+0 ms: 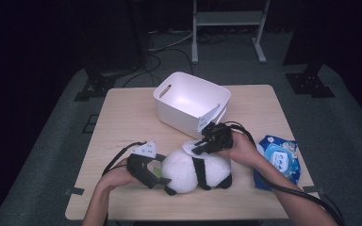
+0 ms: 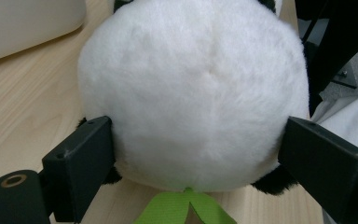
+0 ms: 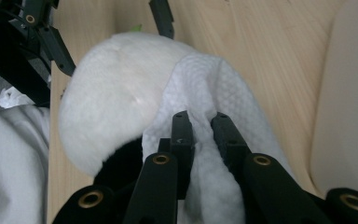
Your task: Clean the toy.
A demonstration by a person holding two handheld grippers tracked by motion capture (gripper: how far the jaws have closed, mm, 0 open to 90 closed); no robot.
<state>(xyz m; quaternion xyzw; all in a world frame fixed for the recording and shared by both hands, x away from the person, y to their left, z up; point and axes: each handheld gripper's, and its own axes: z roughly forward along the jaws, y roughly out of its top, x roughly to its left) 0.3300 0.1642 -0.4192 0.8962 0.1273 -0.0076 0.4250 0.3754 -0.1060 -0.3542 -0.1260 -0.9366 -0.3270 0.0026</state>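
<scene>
Down at the table's near edge, the left gripper (image 1: pixel 162 180) has its jaws spread wide around the white head of a plush panda (image 1: pixel 195 170), both pads pressed into the fur. A green fabric leaf (image 2: pixel 186 210) pokes out below the head. The right gripper (image 3: pixel 200 122) has its jaws drawn narrow, pinching a white wet wipe (image 3: pixel 214 88) that lies against the panda's fur. The panda lies on the wooden table (image 1: pixel 122 122), just in front of a white plastic bin (image 1: pixel 188 101). A blue pack of wipes (image 1: pixel 278 160) sits at the table's right edge.
</scene>
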